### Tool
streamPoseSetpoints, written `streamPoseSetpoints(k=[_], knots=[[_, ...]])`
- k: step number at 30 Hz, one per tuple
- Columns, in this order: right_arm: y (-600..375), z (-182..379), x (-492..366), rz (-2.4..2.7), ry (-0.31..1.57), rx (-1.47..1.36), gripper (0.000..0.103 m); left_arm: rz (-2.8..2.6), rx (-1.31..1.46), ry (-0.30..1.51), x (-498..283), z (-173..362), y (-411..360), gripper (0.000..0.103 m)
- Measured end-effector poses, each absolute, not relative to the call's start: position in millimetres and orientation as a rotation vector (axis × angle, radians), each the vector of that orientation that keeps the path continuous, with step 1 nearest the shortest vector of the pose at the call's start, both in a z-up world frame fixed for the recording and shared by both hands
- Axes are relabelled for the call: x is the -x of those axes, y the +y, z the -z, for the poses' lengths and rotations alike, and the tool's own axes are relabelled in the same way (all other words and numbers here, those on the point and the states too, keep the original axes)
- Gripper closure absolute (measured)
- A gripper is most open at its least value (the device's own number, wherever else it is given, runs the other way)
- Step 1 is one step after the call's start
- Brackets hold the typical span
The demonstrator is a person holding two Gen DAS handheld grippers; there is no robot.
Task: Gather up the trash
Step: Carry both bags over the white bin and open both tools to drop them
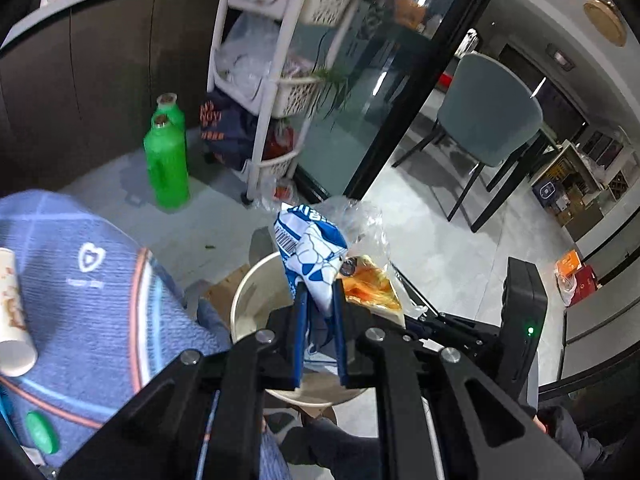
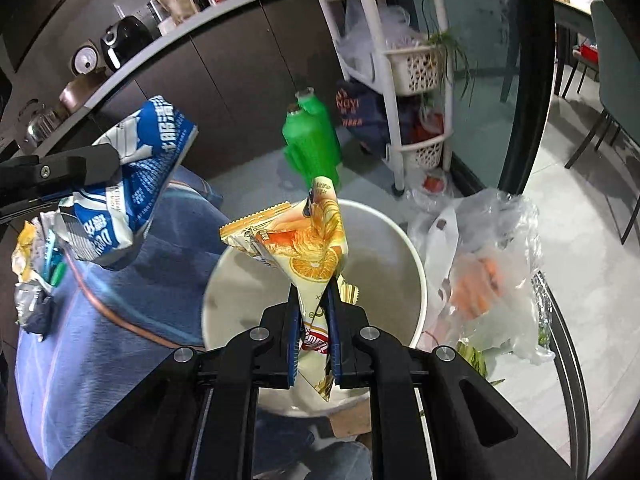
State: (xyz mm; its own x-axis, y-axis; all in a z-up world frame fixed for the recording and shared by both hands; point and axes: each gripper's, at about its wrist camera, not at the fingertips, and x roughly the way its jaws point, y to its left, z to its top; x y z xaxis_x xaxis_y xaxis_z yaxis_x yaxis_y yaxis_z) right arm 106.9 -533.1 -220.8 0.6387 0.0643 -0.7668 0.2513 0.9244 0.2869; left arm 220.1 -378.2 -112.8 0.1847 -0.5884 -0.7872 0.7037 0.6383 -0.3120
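Observation:
My left gripper (image 1: 319, 294) is shut on a crumpled blue-and-white wrapper (image 1: 310, 248) and holds it above the near rim of a white round bin (image 1: 248, 300). The same wrapper (image 2: 132, 196) and the left gripper's finger (image 2: 72, 168) show at the left of the right wrist view. My right gripper (image 2: 314, 296) is shut on a yellow-orange snack wrapper (image 2: 308, 244), held upright over the bin (image 2: 404, 264). That wrapper (image 1: 370, 284) also shows just right of the blue one in the left wrist view.
A blue cloth-covered table (image 1: 88, 292) at left holds a paper cup (image 1: 12, 312) and more wrappers (image 2: 36, 264). Green bottles (image 1: 166, 152), a white basket rack (image 1: 276, 92) and a clear plastic bag (image 2: 492, 272) stand around the bin. A grey chair (image 1: 488, 116) is at right.

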Motion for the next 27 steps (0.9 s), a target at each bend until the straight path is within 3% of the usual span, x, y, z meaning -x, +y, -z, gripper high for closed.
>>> streamPoseSetpoints(k=[3, 5, 7, 9, 11, 18, 20, 27], knots=[[-534.3, 230.0, -113.3, 0.107, 0.886, -0.377, 0.081, 0.907, -0.152, 1.049, -226.6, 124.0, -386.5, 0.085], [-533.2, 232.7, -113.6, 0.105, 0.885, -0.357, 0.070, 0.889, -0.164, 1.046, -229.1, 129.7, -389.6, 0.075], [-530.1, 233.8, -112.2, 0.094, 0.868, -0.331, 0.066, 0.872, -0.160, 1.038, -230.9, 132.7, -390.3, 0.055], [-528.4, 235.3, -110.7, 0.083, 0.858, -0.315, 0.060, 0.861, -0.160, 1.022, -230.4, 130.2, -387.9, 0.049], [-526.8, 235.1, -108.2, 0.076, 0.852, -0.307, 0.044, 0.846, -0.157, 1.007, -231.2, 126.8, -385.3, 0.036], [-519.3, 234.6, -98.6, 0.065, 0.839, -0.283, 0.016, 0.790, -0.125, 0.934, -229.7, 113.0, -370.7, 0.003], [-516.6, 231.8, -95.8, 0.065, 0.835, -0.273, 0.007, 0.774, -0.118, 0.915, -226.9, 107.7, -366.6, 0.003], [-503.8, 206.5, -85.7, 0.085, 0.819, -0.251, 0.008, 0.737, -0.088, 0.920, -215.6, 92.6, -347.7, 0.003]])
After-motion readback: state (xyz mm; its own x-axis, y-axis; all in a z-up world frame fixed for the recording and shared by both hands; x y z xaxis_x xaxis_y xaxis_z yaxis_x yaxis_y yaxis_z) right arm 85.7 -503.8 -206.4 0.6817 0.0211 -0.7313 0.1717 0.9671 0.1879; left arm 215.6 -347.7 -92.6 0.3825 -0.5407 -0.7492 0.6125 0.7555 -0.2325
